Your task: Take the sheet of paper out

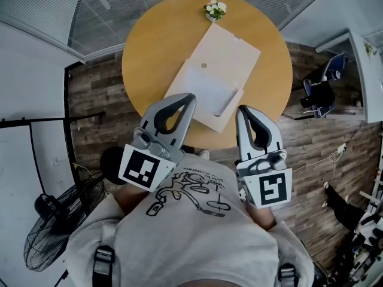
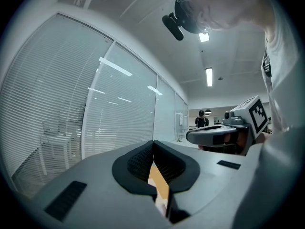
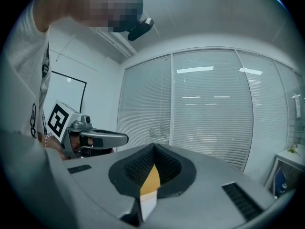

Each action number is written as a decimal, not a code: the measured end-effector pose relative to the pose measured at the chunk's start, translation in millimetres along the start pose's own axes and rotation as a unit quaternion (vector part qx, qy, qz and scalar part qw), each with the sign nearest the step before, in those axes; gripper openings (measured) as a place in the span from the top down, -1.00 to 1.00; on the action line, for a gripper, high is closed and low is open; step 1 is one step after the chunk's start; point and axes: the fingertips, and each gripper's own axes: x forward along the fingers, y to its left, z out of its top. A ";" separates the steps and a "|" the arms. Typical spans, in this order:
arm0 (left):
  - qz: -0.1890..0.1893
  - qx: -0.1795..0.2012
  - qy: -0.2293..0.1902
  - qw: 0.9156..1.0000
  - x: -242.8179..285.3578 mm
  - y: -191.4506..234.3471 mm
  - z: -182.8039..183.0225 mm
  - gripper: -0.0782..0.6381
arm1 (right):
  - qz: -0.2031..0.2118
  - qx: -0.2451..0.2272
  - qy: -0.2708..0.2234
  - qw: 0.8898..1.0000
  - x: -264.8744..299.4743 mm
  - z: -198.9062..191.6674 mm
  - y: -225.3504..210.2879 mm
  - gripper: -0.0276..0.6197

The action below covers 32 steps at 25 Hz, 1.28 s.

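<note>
Left gripper [image 1: 189, 99] and right gripper [image 1: 244, 110] hover pinched closed and empty; sheet of paper [image 1: 206, 82] in open envelope [image 1: 230, 46] looks thin, limp, so pinch its exposed edge.

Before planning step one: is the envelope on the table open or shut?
Open: the envelope has its flap folded back flat on the table.
</note>
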 end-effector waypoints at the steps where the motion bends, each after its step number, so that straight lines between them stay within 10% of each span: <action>1: -0.001 -0.001 0.000 1.000 2.1 3.7 0.0 0.72 | -0.005 0.002 0.000 1.000 4.3 0.9 -1.8 0.90; 32: -0.021 -0.016 0.011 1.000 23.7 67.5 -12.6 0.72 | -0.017 -0.013 0.014 1.000 73.6 -16.6 -1.5 0.89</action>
